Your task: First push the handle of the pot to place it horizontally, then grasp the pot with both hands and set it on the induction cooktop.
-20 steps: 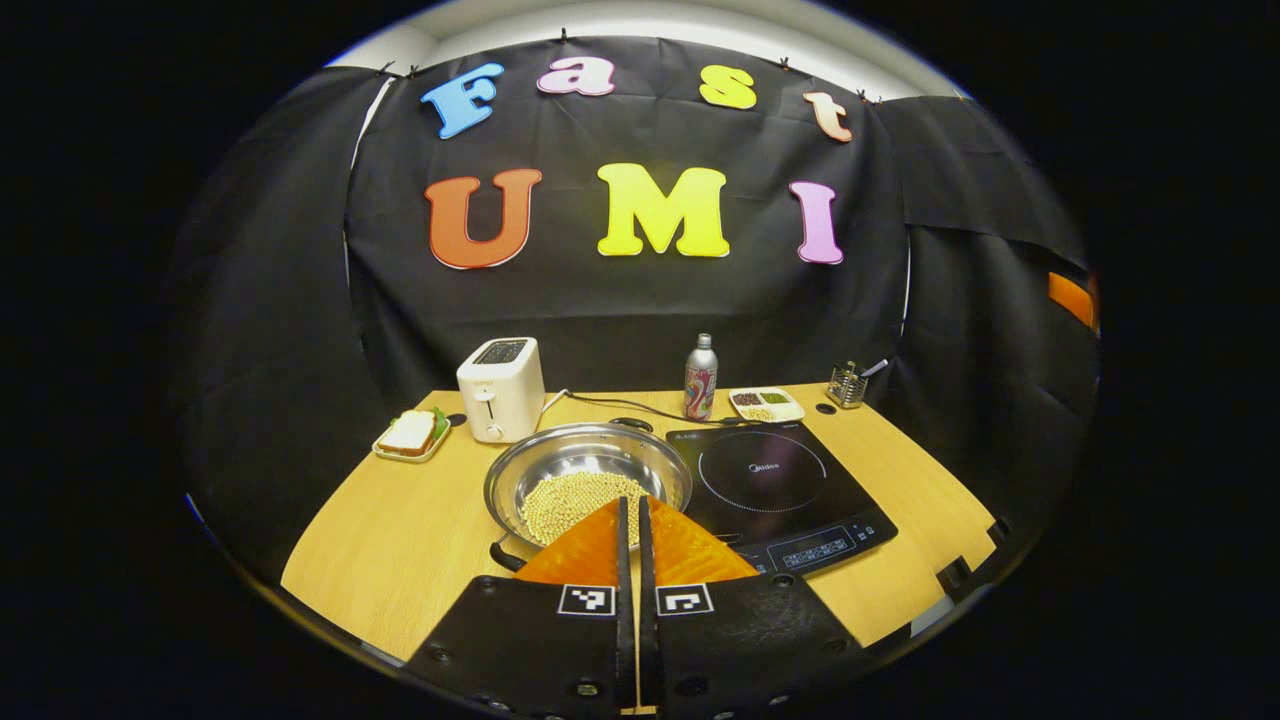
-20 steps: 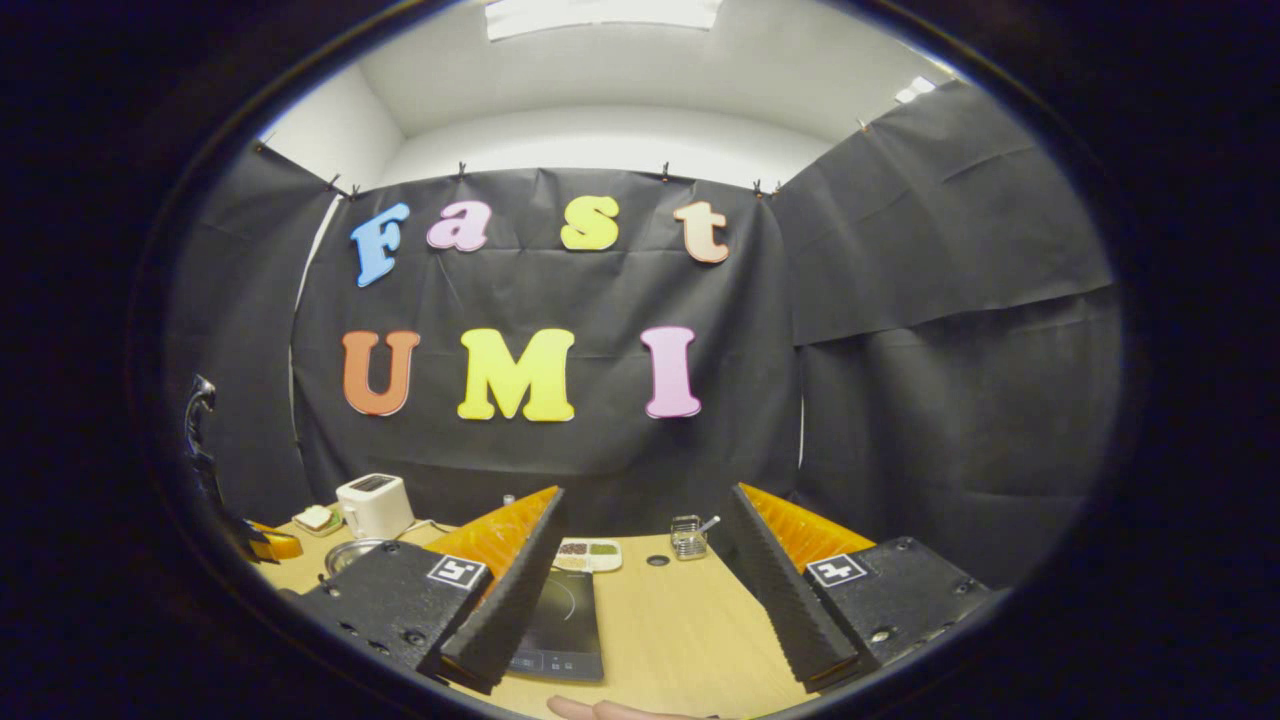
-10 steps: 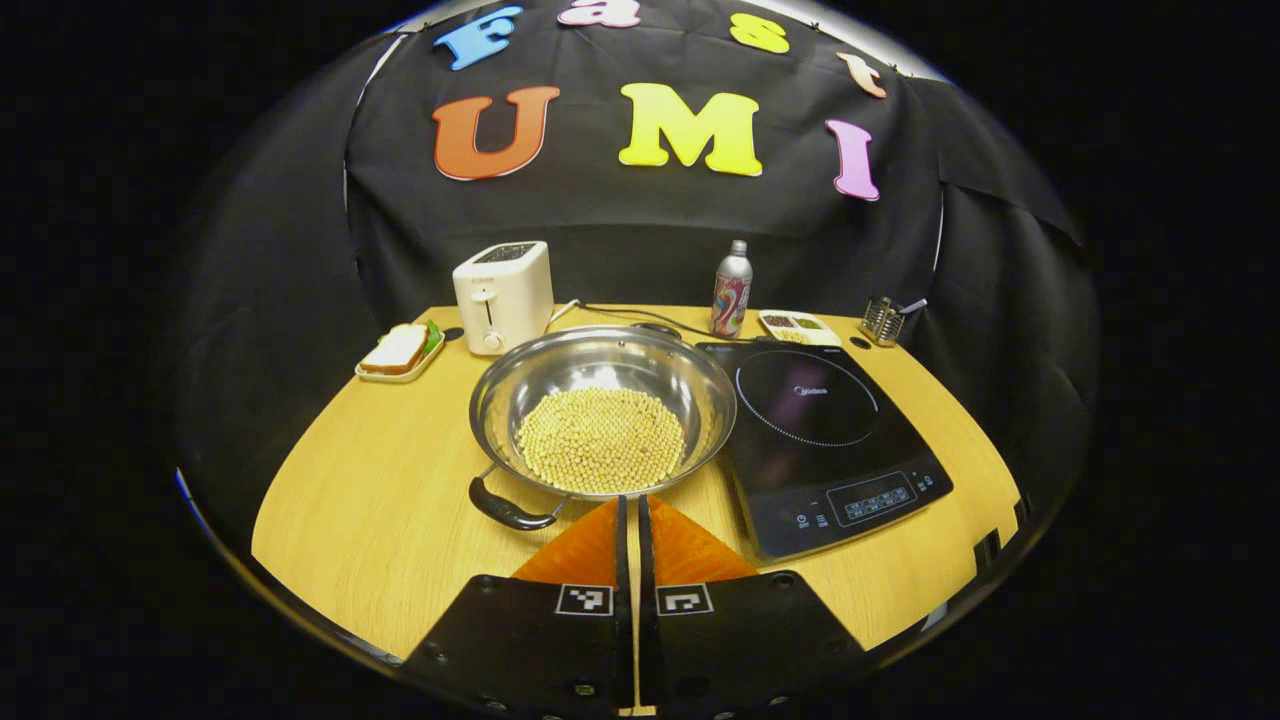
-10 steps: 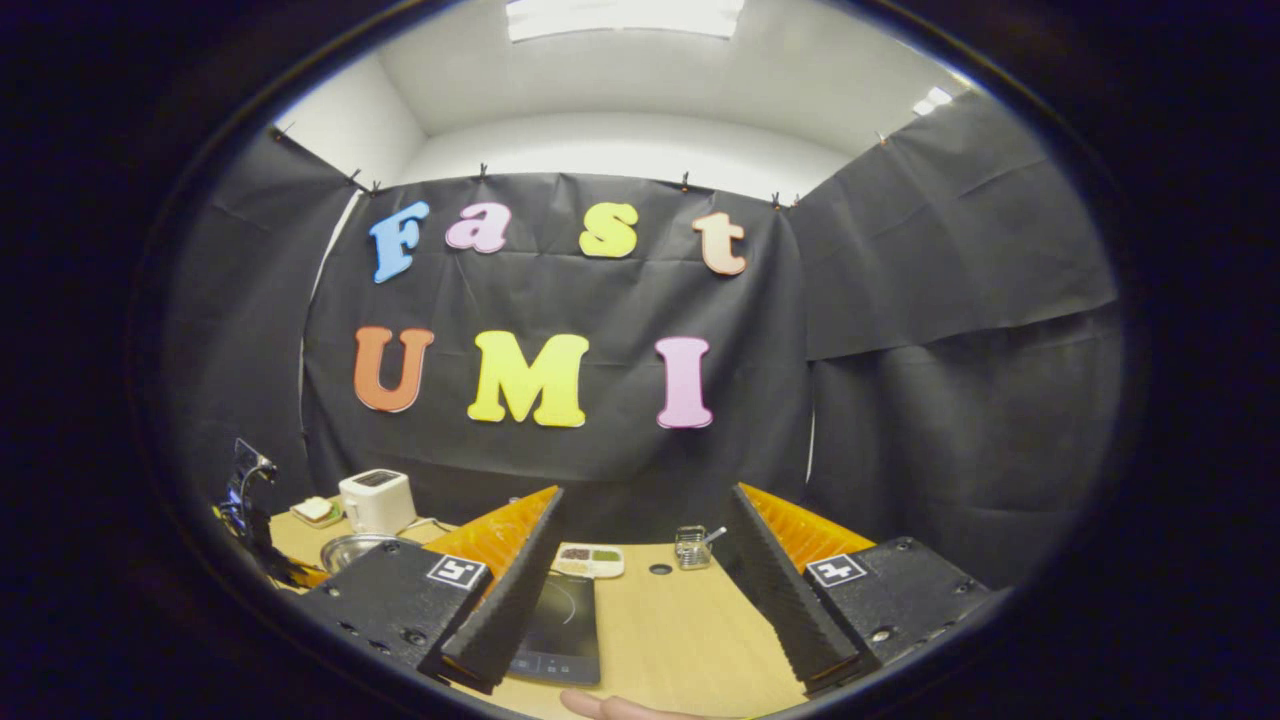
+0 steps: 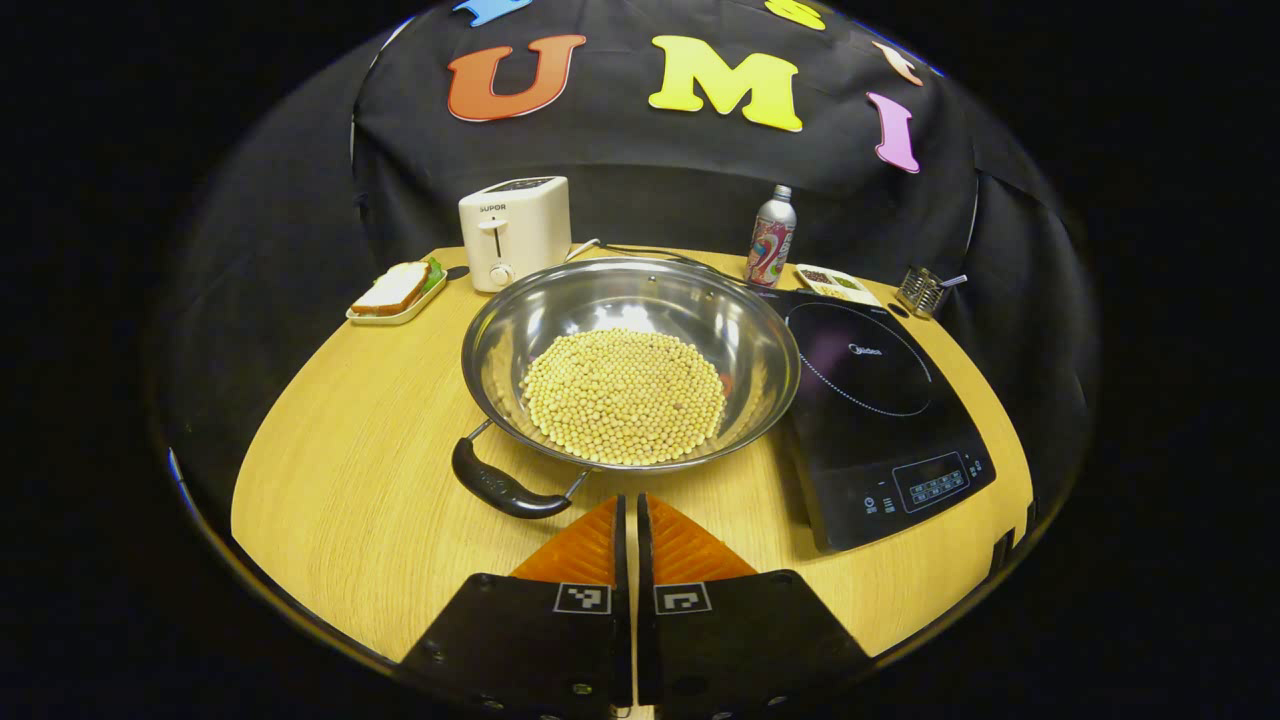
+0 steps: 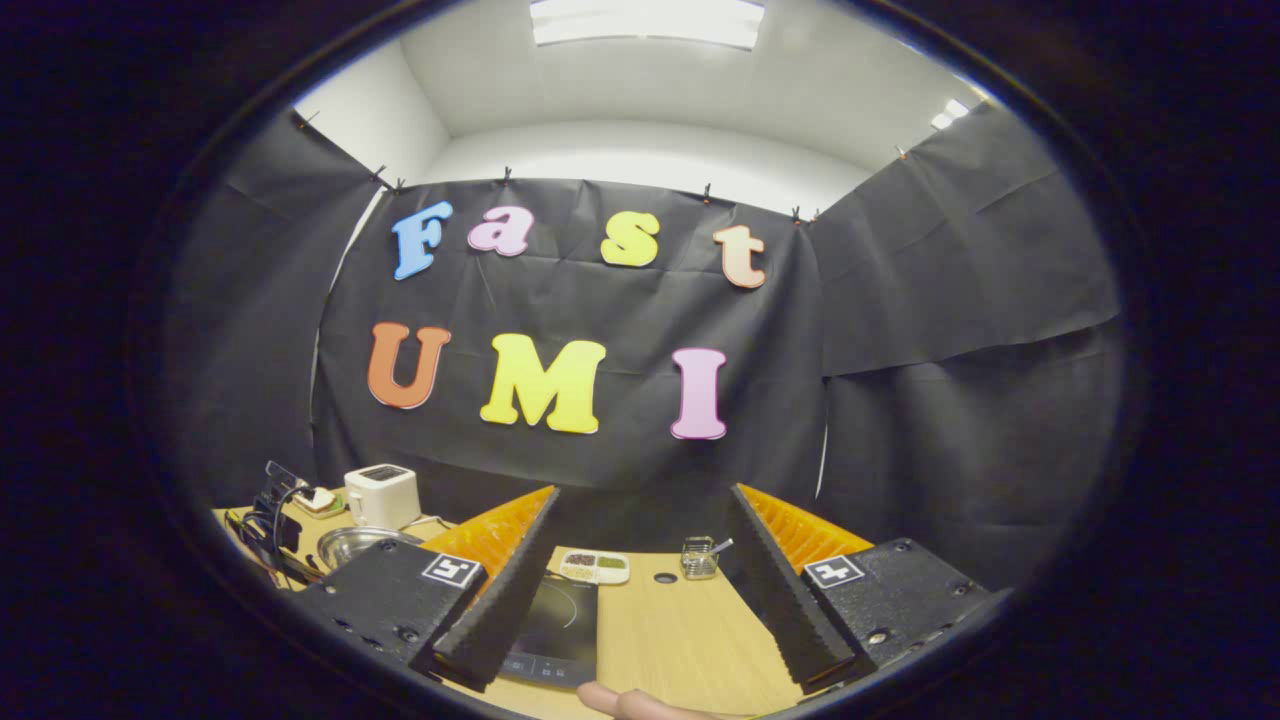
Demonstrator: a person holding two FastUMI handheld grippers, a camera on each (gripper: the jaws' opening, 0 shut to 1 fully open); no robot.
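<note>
Black cloth walls (image 6: 950, 330) enclosed the booth. A ceiling light panel (image 6: 648, 20) glowed at top centre. A wooden bench (image 5: 350, 450) occupied the lower frame.

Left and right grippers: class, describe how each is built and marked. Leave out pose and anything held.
The left gripper has two wedge-shaped ribbed fingers on black angular carriages with visible screws; each carriage carries a small square black-and-white marker. The right gripper has the same black blocks, one marker each, and long fingers with finely toothed inner faces. Seen from the right, the left gripper trails cables.
</note>
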